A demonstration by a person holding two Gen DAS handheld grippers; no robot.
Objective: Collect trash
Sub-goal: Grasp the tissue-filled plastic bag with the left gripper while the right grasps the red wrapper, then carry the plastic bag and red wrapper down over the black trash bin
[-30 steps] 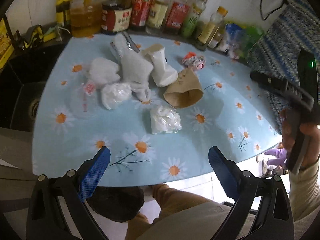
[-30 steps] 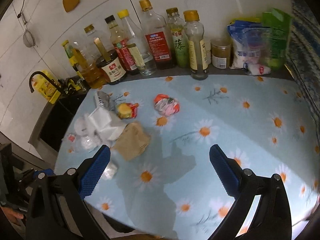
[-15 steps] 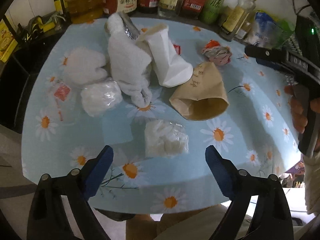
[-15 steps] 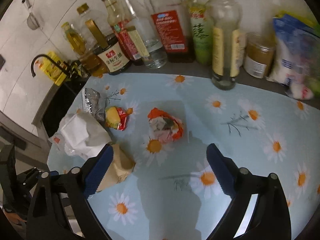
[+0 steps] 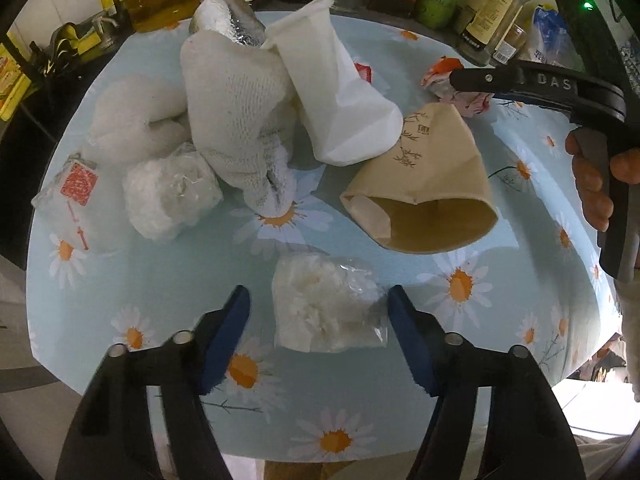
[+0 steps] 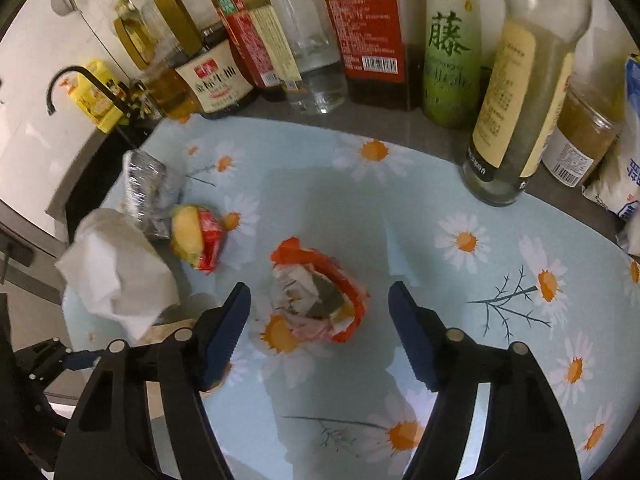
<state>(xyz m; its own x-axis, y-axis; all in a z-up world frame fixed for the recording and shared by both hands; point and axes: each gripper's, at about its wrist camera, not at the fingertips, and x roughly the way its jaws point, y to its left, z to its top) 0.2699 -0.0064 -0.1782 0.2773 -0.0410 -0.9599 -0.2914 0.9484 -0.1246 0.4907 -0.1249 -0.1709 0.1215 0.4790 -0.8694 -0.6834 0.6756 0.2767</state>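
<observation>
The left tongs (image 5: 318, 316) are pointed steeply down, their jaws closing around a clear-wrapped white wad (image 5: 326, 306), the right pad just touching its wrapper. The right tongs (image 6: 320, 320) are likewise tilted down and closing, an orange crumpled wrapper (image 6: 320, 292) lying untouched between them. On the daisy-patterned surface (image 5: 400, 400), a brown paper cup (image 5: 424, 196) is seen at one o'clock of the wad.

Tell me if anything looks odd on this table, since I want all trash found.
Yes: crushed litter is strewn across the daisy tablecloth. A tan paper cup and a white paper cup lie flattened on their sides beside a limp white glove, and a crumpled orange wrapper sits apart.
</observation>
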